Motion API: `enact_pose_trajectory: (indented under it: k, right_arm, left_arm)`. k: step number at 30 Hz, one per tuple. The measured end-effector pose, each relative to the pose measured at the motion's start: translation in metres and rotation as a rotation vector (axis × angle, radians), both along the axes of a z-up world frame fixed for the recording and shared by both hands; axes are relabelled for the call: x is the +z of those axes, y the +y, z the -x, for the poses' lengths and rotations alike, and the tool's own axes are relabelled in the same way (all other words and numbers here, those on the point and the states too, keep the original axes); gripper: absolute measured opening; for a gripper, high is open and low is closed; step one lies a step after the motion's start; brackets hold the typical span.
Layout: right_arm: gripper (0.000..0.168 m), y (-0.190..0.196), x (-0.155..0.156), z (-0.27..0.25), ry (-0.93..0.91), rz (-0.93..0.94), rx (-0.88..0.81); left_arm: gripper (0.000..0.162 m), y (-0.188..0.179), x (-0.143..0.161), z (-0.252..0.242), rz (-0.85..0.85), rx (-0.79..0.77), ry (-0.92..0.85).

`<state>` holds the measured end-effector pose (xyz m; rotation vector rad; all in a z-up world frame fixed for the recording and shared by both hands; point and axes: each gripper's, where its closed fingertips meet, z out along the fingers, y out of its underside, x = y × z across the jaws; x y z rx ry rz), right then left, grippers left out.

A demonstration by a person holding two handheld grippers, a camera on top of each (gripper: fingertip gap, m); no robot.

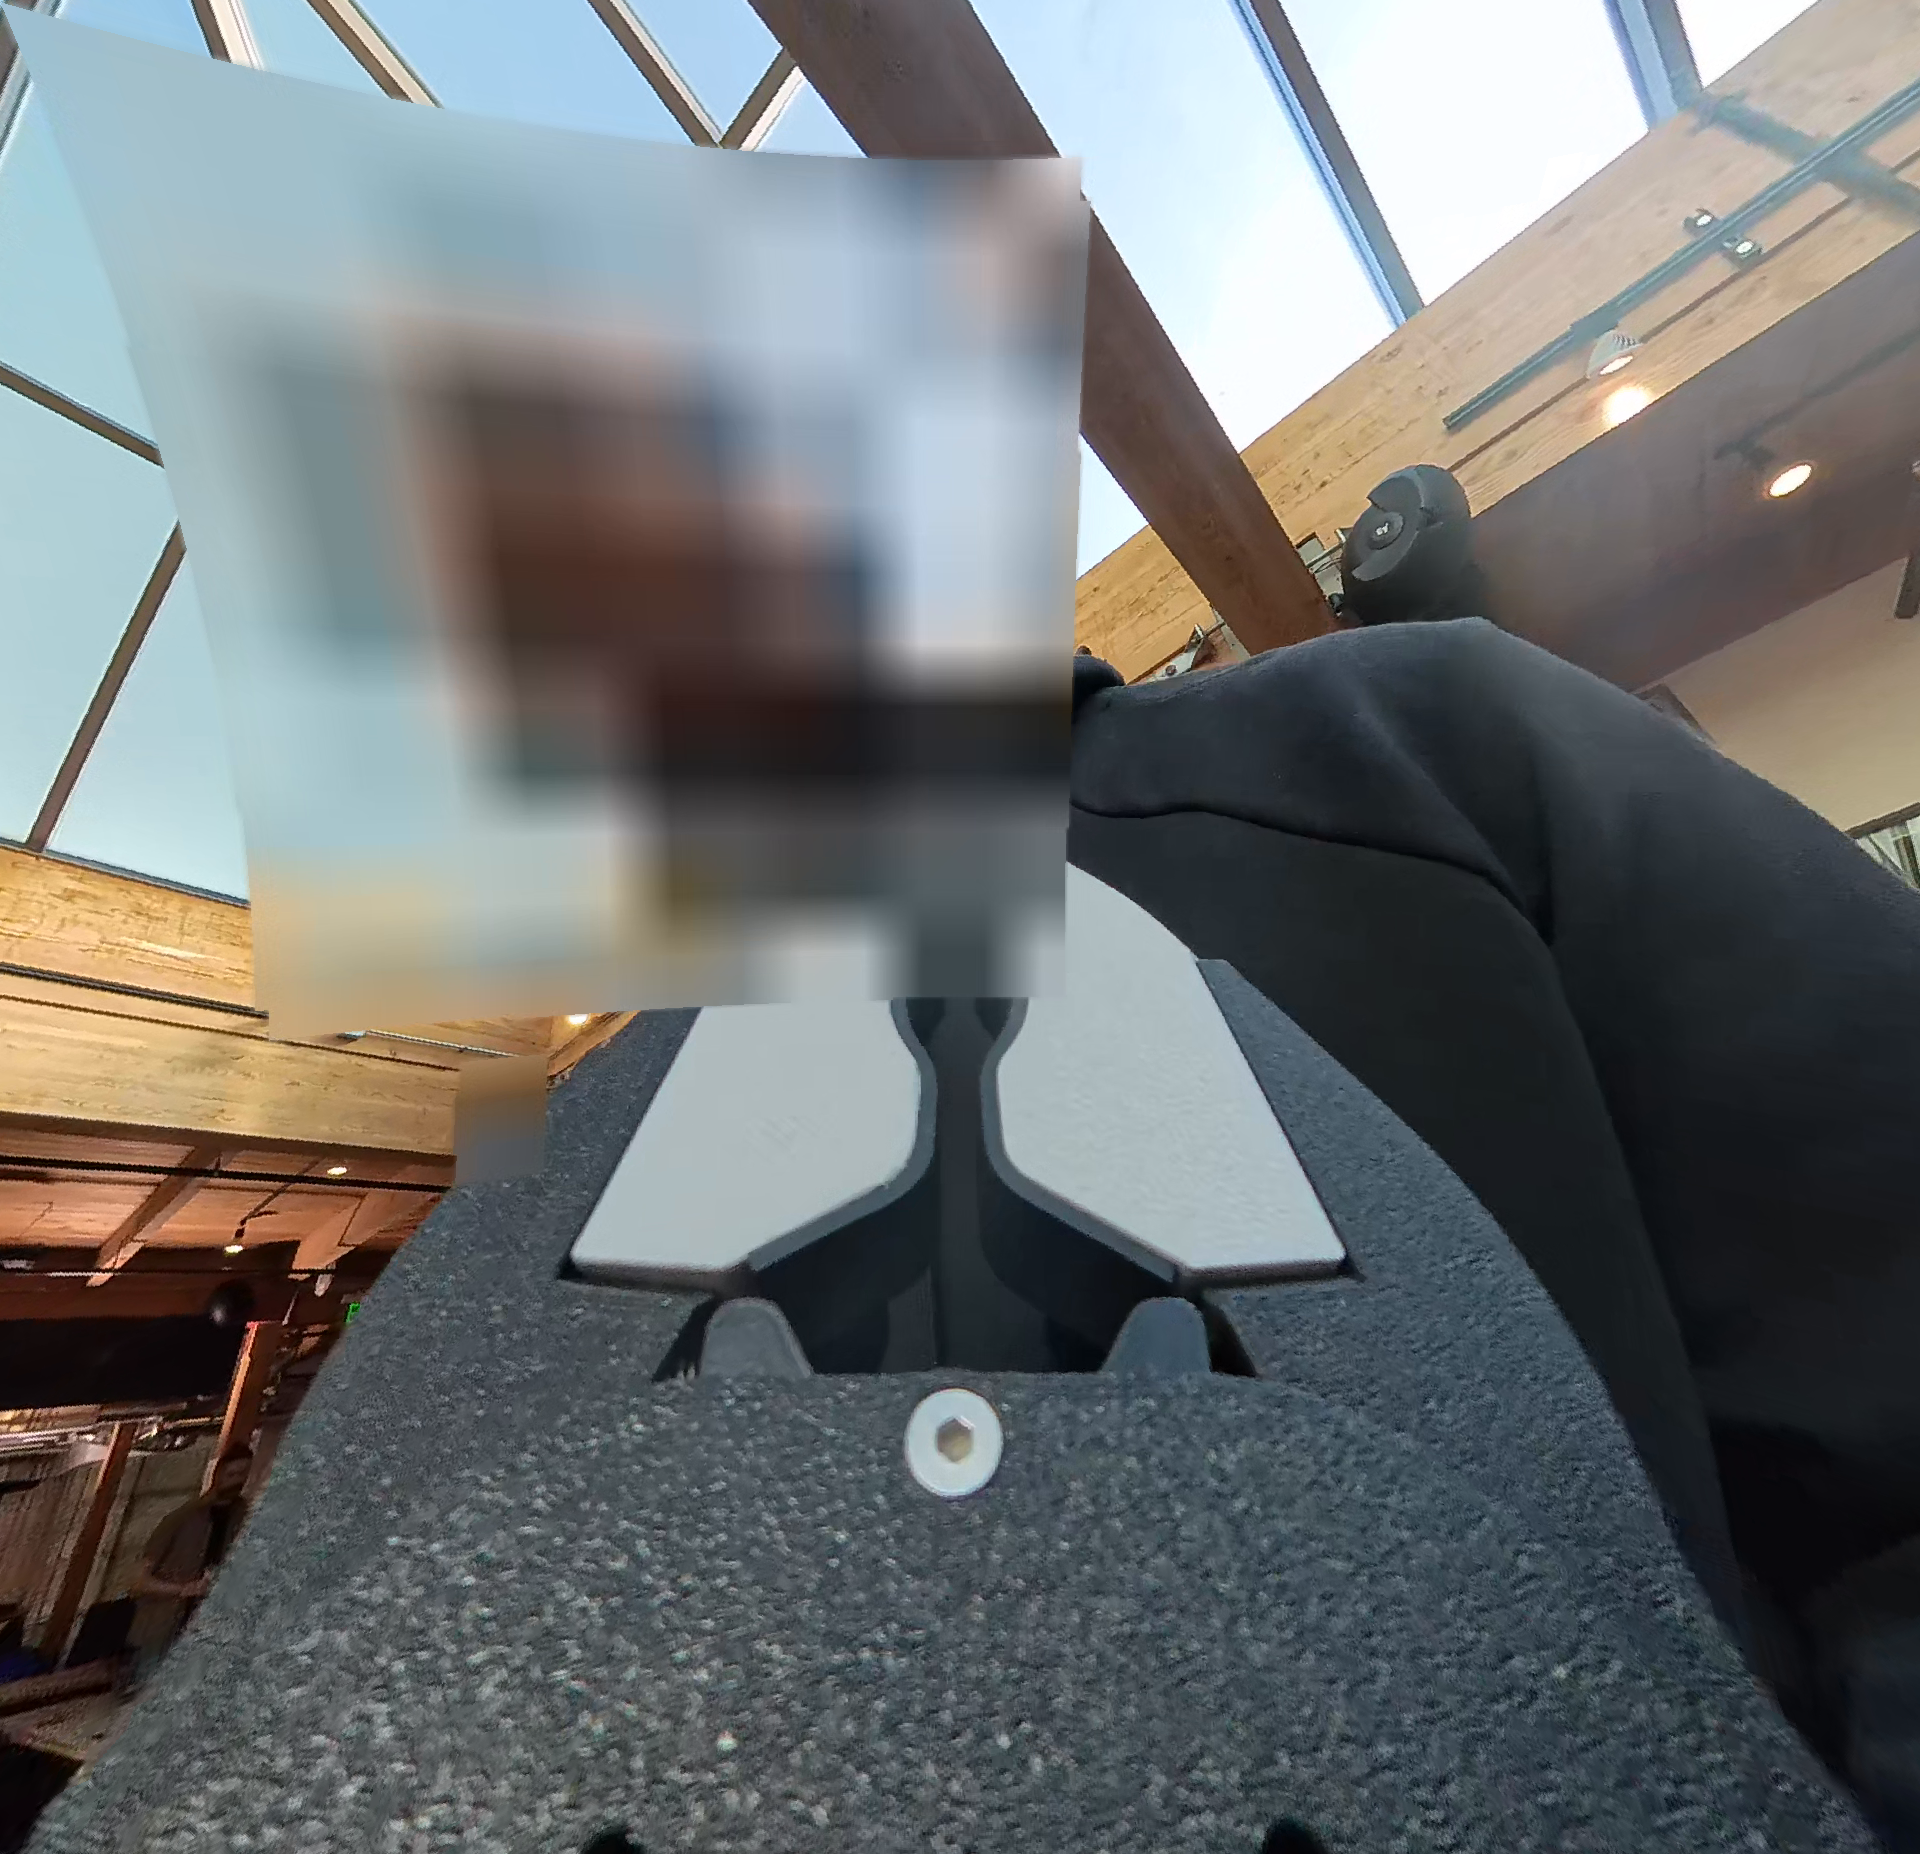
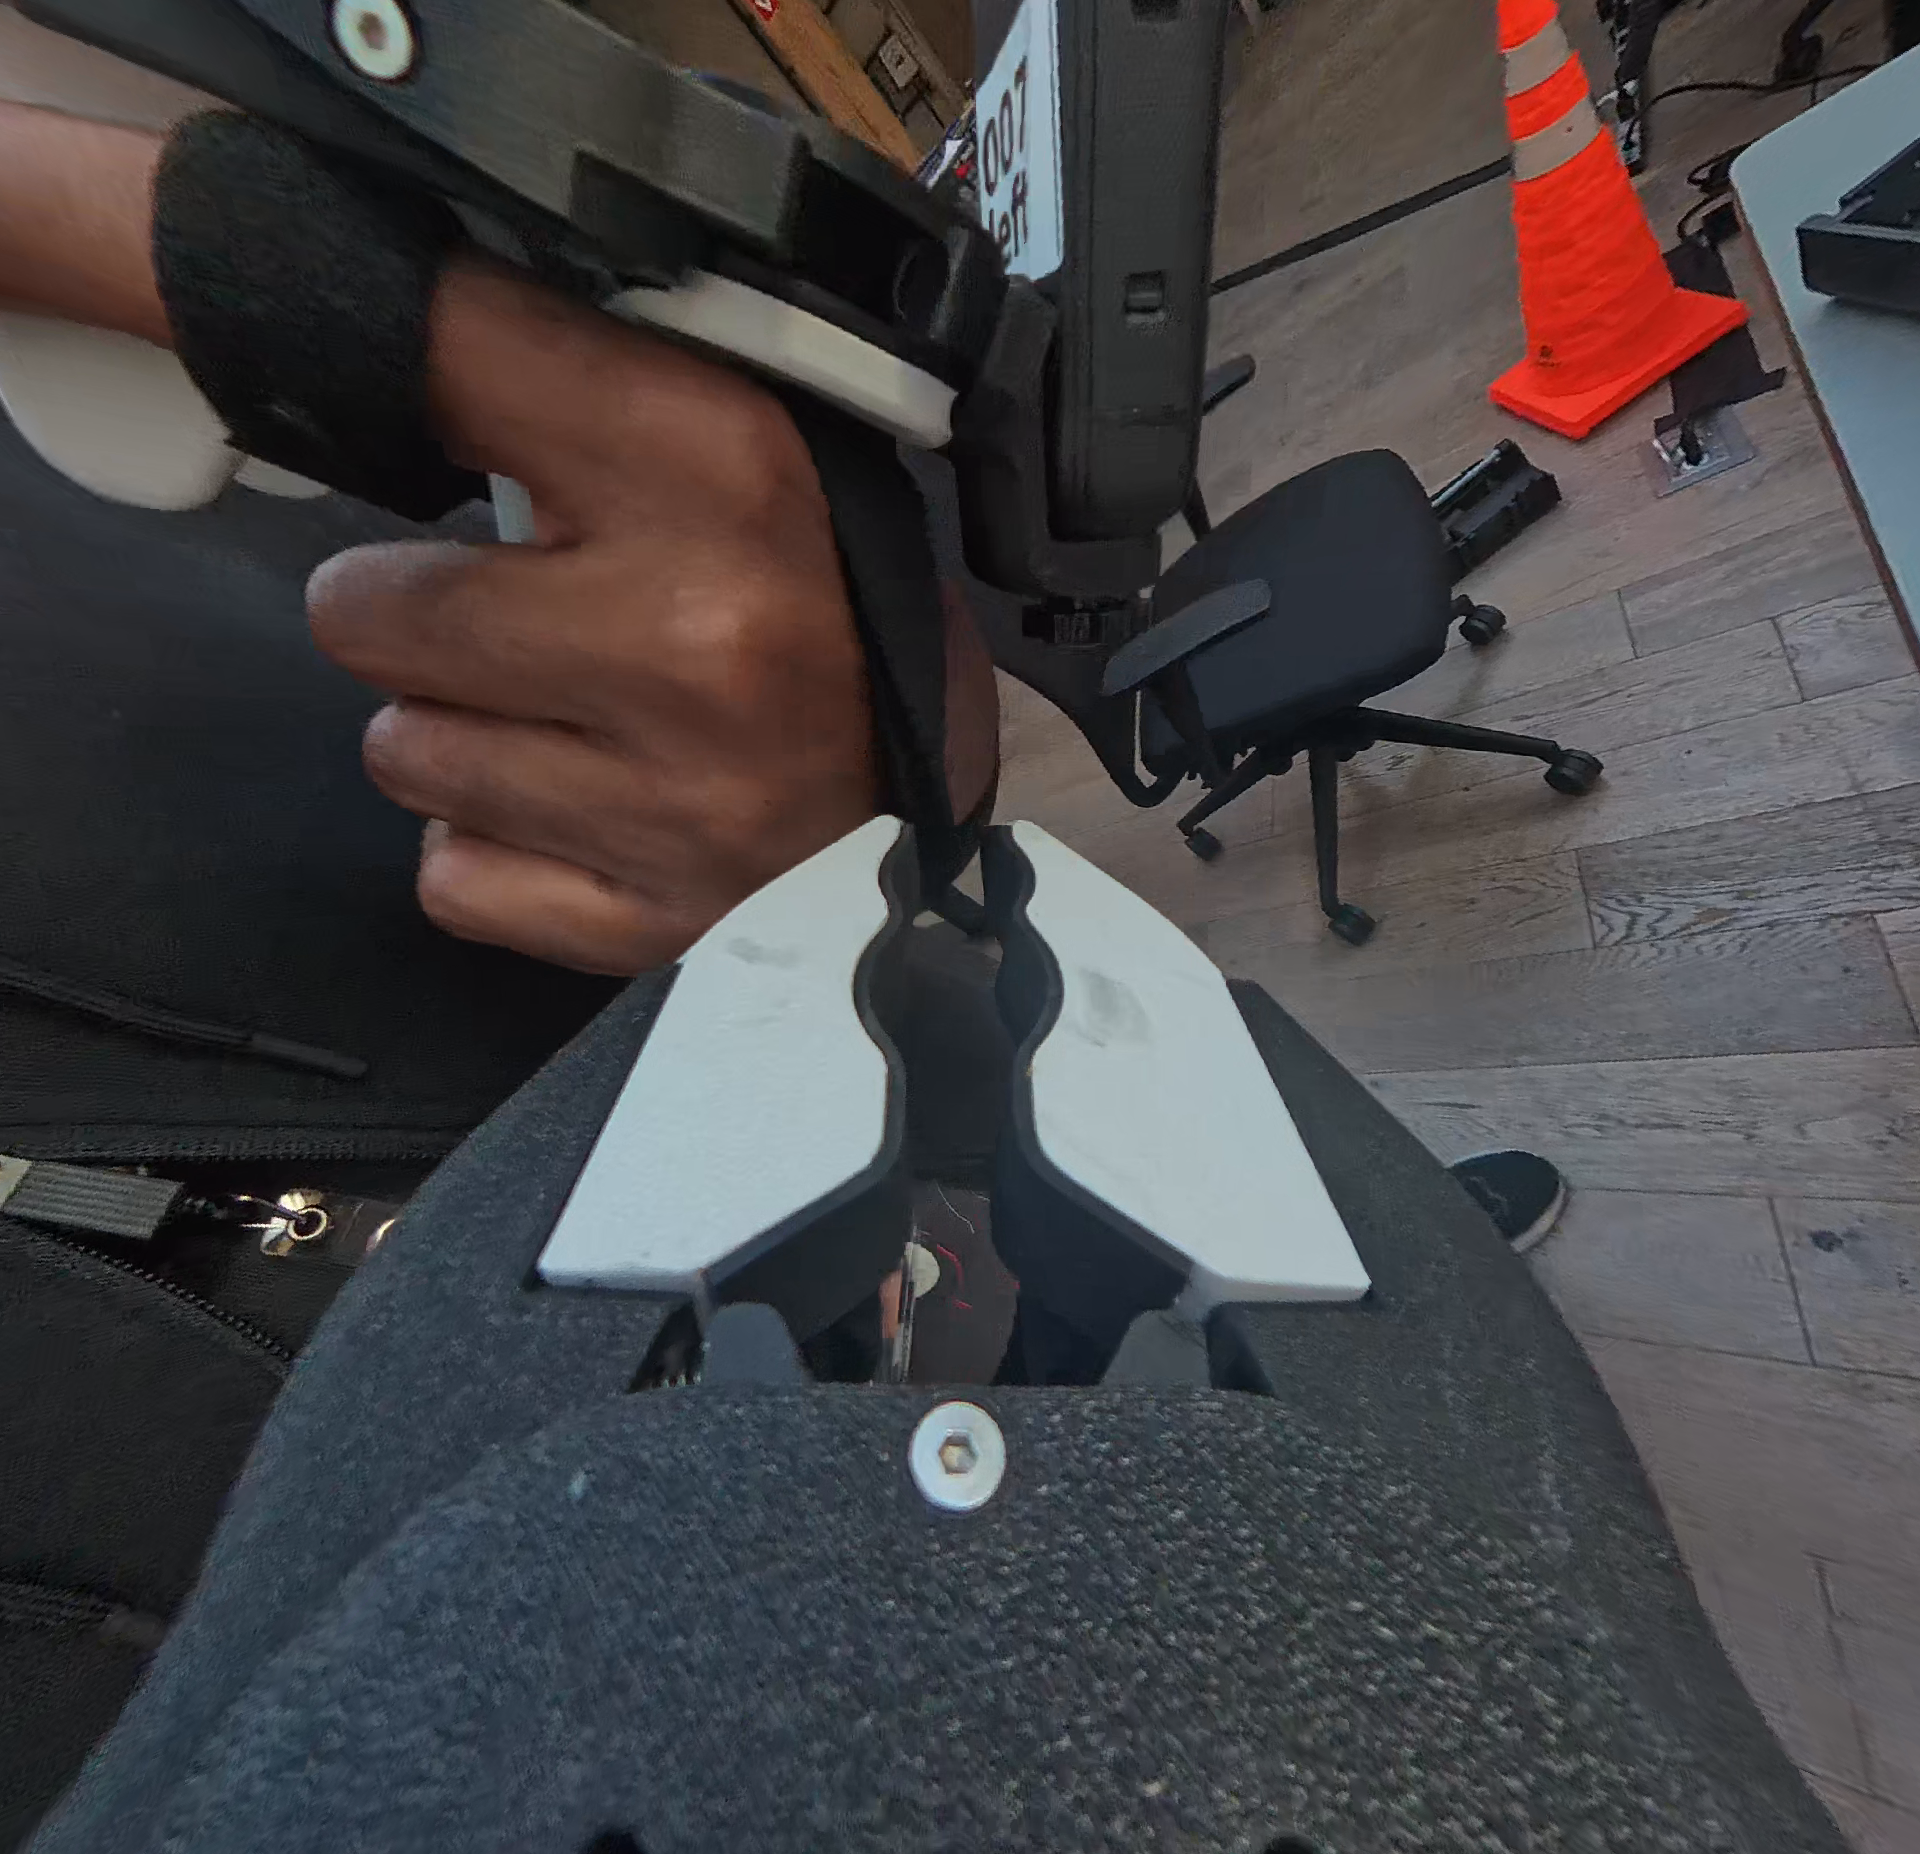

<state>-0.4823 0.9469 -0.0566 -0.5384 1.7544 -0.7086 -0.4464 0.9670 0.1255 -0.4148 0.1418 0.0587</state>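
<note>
In the right wrist view my right gripper (image 2: 951,874) is shut on a black strap (image 2: 902,682). The strap runs down from the handle of the other hand-held gripper (image 2: 623,173), past a bare hand (image 2: 623,641) that grips that handle. A black cuff (image 2: 281,318) wraps the wrist. In the left wrist view my left gripper (image 1: 956,1035) points up at the person. Its white fingers (image 1: 790,1129) stand close together with the pads almost touching. A blurred patch hides the tips, and nothing shows between them.
A black sleeve (image 1: 1455,973) fills the right of the left wrist view, under a wooden beam (image 1: 1143,370) and skylight. An orange cone (image 2: 1579,246), a black office chair (image 2: 1309,578), a grey table edge (image 2: 1829,350) and a shoe (image 2: 1512,1196) are on the wooden floor. The gap from one gripper's tips to the other's is roughly 20 centimetres.
</note>
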Motion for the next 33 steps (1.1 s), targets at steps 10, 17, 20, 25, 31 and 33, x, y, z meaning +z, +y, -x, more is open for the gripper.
enact_pose_trajectory:
  k: [10, 17, 20, 25, 31, 33]
  right_arm:
    - [0.027, -0.038, -0.002, -0.018, -0.107, 0.052, -0.264]
    - [0.028, -0.051, -0.047, -0.029, -0.064, 0.034, -0.374]
    - [0.028, -0.058, -0.093, -0.044, 0.141, 0.053, -0.374]
    - [0.024, -0.089, -0.176, -0.079, 0.442, 0.065, -0.339]
    - [0.022, -0.159, -0.204, -0.144, 0.484, 0.104, -0.283]
    - [0.021, -0.183, -0.201, -0.162, 0.48, 0.119, -0.25]
  left_arm:
    - [0.0, -0.054, -0.006, -0.017, -0.193, 0.315, -0.163]
    - [0.0, -0.112, -0.06, -0.033, -0.052, 0.788, -0.536]
    - [0.001, -0.13, -0.104, -0.027, 0.204, 1.04, -0.759]
    - [0.01, -0.187, -0.188, -0.039, 0.52, 1.344, -1.056]
    - [0.024, -0.26, -0.298, -0.103, 0.567, 1.383, -1.369]
    - [0.025, -0.284, -0.332, -0.132, 0.533, 1.384, -1.469]
